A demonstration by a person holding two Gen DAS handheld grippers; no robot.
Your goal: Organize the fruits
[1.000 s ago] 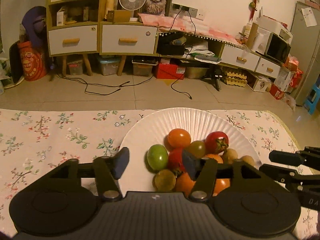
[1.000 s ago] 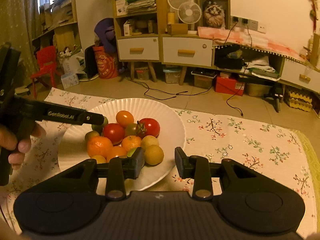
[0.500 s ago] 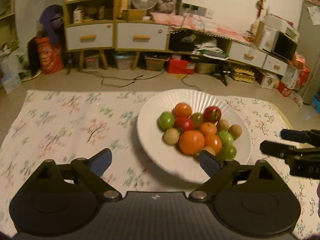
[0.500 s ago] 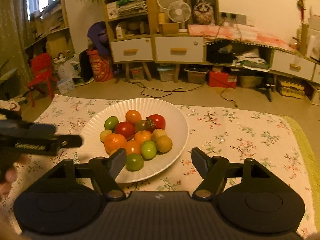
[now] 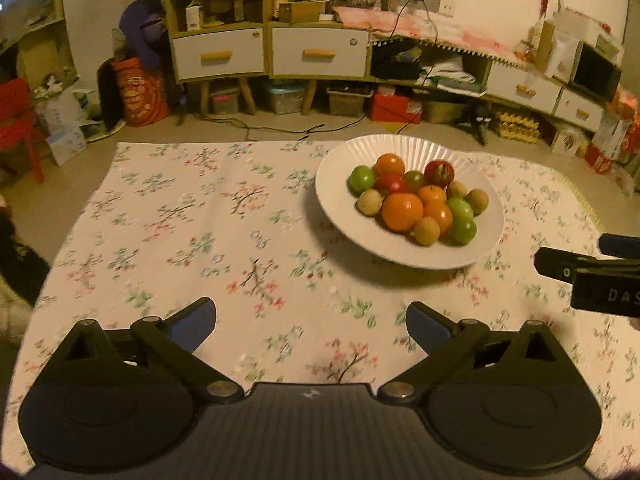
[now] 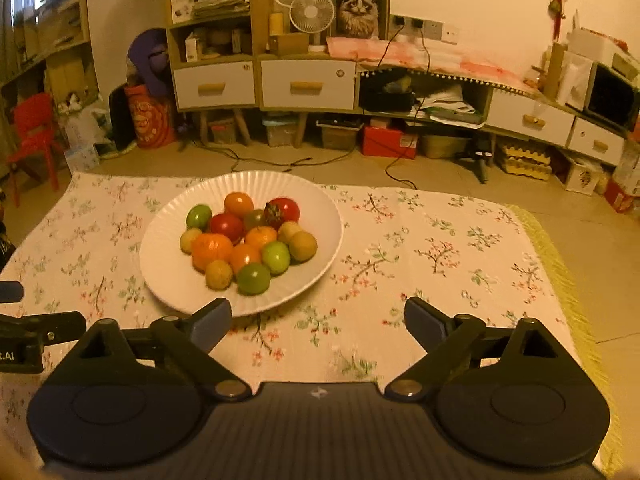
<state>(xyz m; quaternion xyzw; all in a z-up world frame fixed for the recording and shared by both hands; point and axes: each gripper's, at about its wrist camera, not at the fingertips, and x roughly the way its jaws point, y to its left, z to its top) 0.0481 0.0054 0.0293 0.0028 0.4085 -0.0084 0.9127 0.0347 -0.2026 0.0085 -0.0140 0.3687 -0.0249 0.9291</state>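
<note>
A white ribbed plate (image 5: 340, 208) (image 6: 160, 264) stands on the floral tablecloth (image 5: 200, 220) and holds a heap of several fruits: oranges (image 5: 402, 212) (image 6: 212, 251), red tomatoes (image 5: 439, 173) (image 6: 285, 211), green fruits (image 5: 362, 179) (image 6: 253, 279) and small tan ones (image 5: 427, 231) (image 6: 218, 275). My left gripper (image 5: 312, 322) hovers over bare cloth, near and left of the plate, its jaws still opening with nothing between them. My right gripper (image 6: 318, 320) sits at the plate's near right rim, jaws also opening and empty. Each gripper shows at the edge of the other's view.
The table's far edge meets a tiled floor with cables (image 6: 312, 160). Behind stand cabinets with drawers (image 6: 306, 84), fans (image 6: 312, 12), storage boxes and a red chair (image 6: 32, 136). A yellow-green fringe (image 6: 560, 264) marks the cloth's right edge. Bare cloth lies left and right of the plate.
Both grippers drew back from the plate and their jaws spread wide. The left one shifted left, off the fruit pile. The fruits stayed on the plate.
</note>
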